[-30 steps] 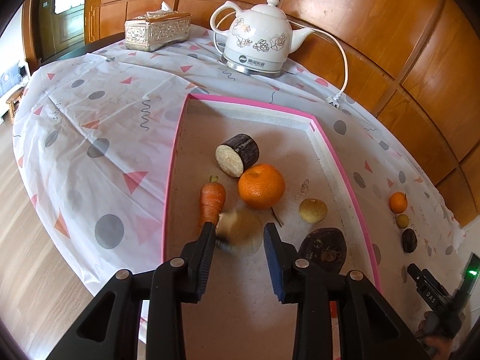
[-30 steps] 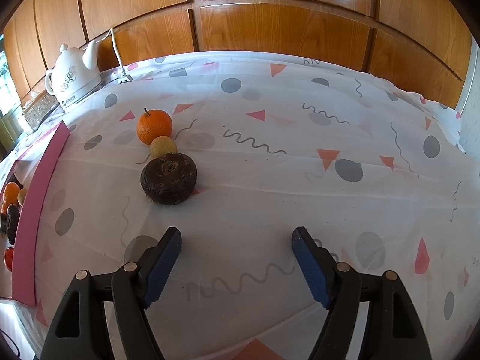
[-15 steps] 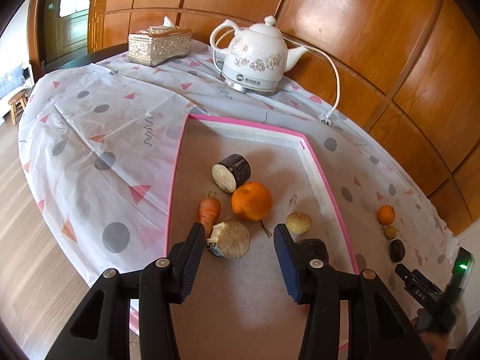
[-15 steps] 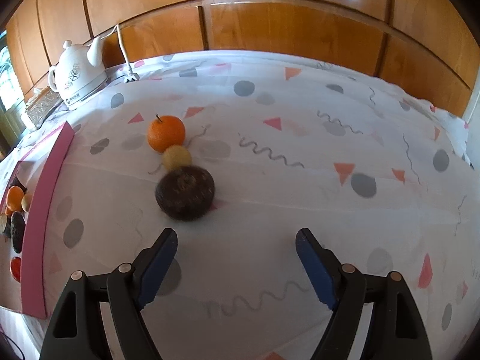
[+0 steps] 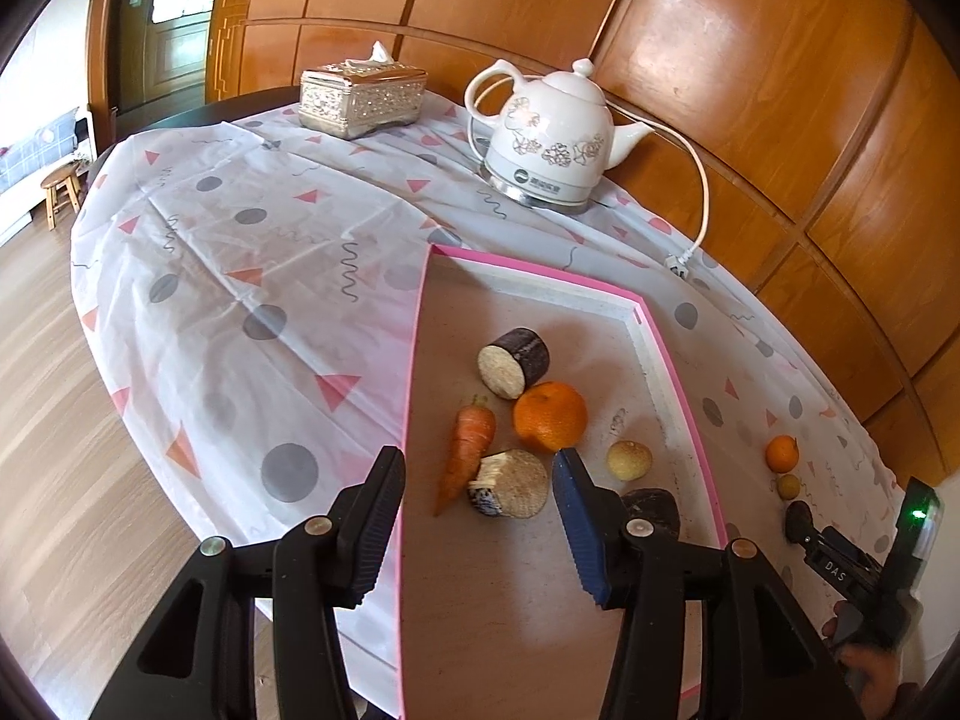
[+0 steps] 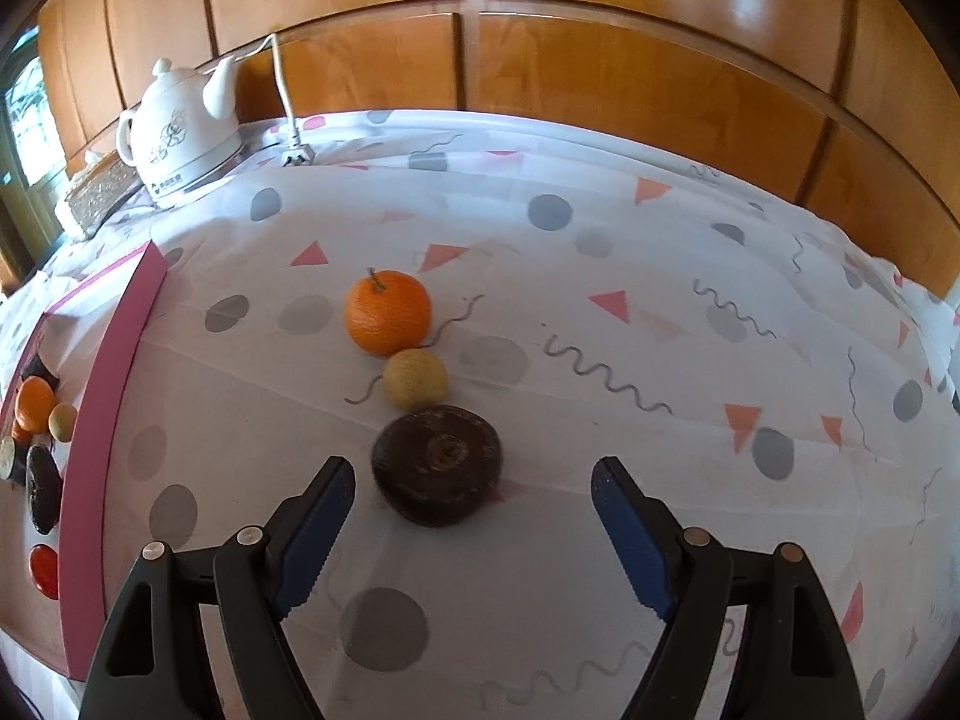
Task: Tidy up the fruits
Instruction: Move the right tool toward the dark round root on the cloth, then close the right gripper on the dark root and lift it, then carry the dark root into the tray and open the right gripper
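Fruits fill the pink-rimmed tray point(image 5: 678, 372): an orange point(image 5: 549, 416), a carrot point(image 5: 467, 450), two cut root chunks point(image 5: 513, 354) point(image 5: 510, 483), a small yellow fruit point(image 5: 629, 459). The left tongs point(image 5: 477, 483) hang spread and empty above the nearer chunk. On the counter point(image 6: 600, 360), a dark round fruit point(image 6: 437, 465) lies just ahead of the spread right tongs point(image 6: 473, 489), with a yellow fruit point(image 6: 415, 378) and a tangerine point(image 6: 387, 312) lined up beyond.

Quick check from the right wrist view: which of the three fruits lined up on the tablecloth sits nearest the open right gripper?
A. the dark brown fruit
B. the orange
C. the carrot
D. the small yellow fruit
A. The dark brown fruit lies just ahead of the open right gripper, with the small yellow fruit behind it and the orange farthest along the row.
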